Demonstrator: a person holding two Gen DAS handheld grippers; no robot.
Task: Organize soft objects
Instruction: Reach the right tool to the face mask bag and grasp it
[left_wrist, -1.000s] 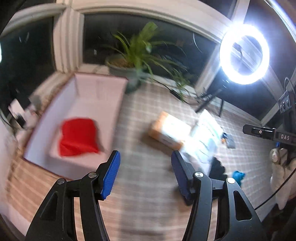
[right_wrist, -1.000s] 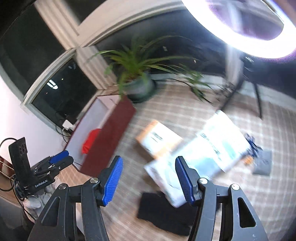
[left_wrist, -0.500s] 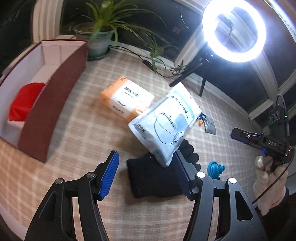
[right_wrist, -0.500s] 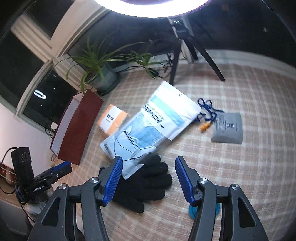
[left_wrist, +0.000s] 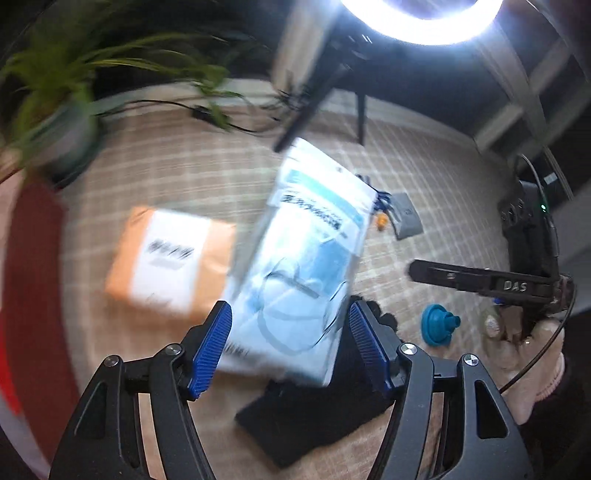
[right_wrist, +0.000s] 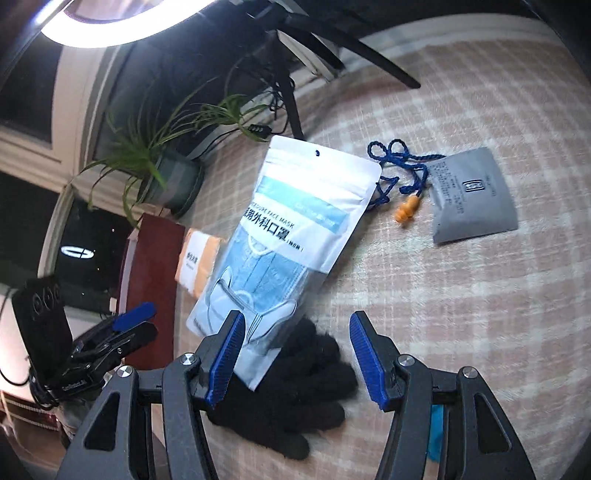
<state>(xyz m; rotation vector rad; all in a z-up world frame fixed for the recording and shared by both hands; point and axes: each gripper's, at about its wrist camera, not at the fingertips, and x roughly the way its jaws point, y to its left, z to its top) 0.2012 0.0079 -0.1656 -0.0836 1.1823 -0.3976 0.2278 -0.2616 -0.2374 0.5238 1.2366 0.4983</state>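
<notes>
A black glove (right_wrist: 295, 384) lies on the checked cloth, partly under a white and blue face mask pack (right_wrist: 291, 236). My right gripper (right_wrist: 297, 360) is open and empty, hovering just above the glove. My left gripper (left_wrist: 290, 349) is open and empty above the lower end of the mask pack (left_wrist: 306, 266), with the glove (left_wrist: 314, 410) below it. An orange tissue pack (left_wrist: 170, 254) lies left of the mask pack. The dark red box (right_wrist: 151, 291) stands at the far left.
A grey pouch (right_wrist: 469, 201), orange earplugs on a blue cord (right_wrist: 406, 212) and a blue rubber piece (left_wrist: 437, 325) lie to the right. A potted plant (right_wrist: 166, 177) and a ring light stand (right_wrist: 284, 92) stand at the back.
Both grippers have swung away from the red box and come down close over the mask pack and glove. Both stay open and empty.
</notes>
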